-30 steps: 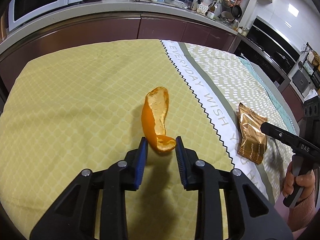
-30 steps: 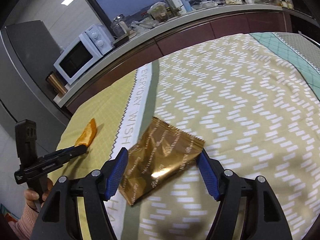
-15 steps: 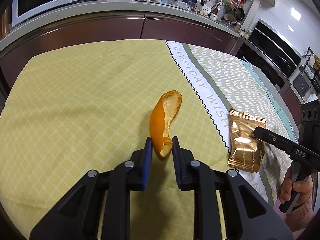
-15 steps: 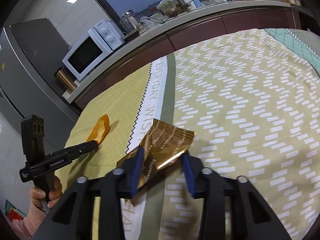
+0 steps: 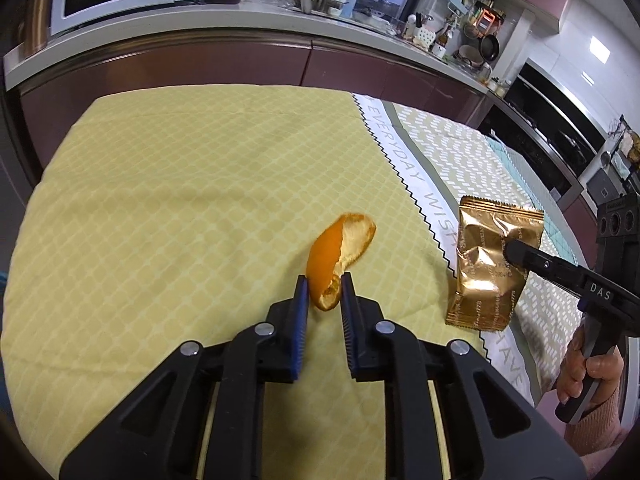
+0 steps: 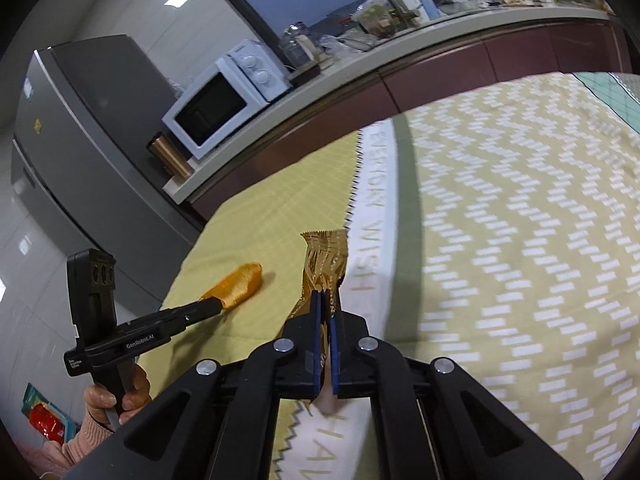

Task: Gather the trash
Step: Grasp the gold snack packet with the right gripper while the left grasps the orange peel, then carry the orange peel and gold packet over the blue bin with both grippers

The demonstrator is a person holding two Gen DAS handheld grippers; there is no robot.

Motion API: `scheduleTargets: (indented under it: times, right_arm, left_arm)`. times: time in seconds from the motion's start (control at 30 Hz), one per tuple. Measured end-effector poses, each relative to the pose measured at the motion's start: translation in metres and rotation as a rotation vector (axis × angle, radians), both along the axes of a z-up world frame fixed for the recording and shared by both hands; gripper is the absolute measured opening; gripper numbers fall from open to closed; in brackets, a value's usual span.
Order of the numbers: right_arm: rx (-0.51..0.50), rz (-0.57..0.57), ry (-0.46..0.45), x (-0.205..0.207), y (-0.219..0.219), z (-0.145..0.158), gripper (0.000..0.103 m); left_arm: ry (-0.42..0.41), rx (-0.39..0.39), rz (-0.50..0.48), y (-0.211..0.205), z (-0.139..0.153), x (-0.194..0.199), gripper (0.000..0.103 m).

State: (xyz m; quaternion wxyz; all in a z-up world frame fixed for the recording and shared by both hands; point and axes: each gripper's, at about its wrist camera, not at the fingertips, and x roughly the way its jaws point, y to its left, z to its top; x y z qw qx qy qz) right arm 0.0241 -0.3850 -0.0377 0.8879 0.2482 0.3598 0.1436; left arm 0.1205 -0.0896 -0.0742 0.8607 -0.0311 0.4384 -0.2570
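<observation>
An orange peel [image 5: 338, 254] is pinched at its near end between the blue pads of my left gripper [image 5: 324, 284], which is shut on it above the yellow cloth. The peel also shows in the right wrist view [image 6: 236, 290], held by the left gripper [image 6: 218, 304]. My right gripper [image 6: 326, 296] is shut on a gold snack wrapper [image 6: 325, 260] and holds it upright, lifted off the cloth. In the left wrist view the wrapper [image 5: 486, 264] hangs from the right gripper [image 5: 510, 250].
The table is covered by a cloth [image 5: 180, 208], yellow on the left and zigzag-patterned on the right, with a white lettered stripe [image 5: 420, 184] between. A kitchen counter [image 5: 240, 24] with a microwave [image 6: 224, 104] runs behind. A grey fridge [image 6: 92, 152] stands at the left.
Both grippers closed from open: the left onto the orange peel, the right onto the gold wrapper. The wrapper has been lifted and turned upright; the peel has risen slightly.
</observation>
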Motion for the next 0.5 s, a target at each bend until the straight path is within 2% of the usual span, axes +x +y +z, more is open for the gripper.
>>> scheduleTargets:
  times: [0.5]
  right_arm:
    - [0.035, 0.100, -0.059, 0.009, 0.040, 0.022, 0.002]
  left_arm:
    - [-0.067, 0.012, 0.078, 0.055, 0.020, -0.040, 0.014]
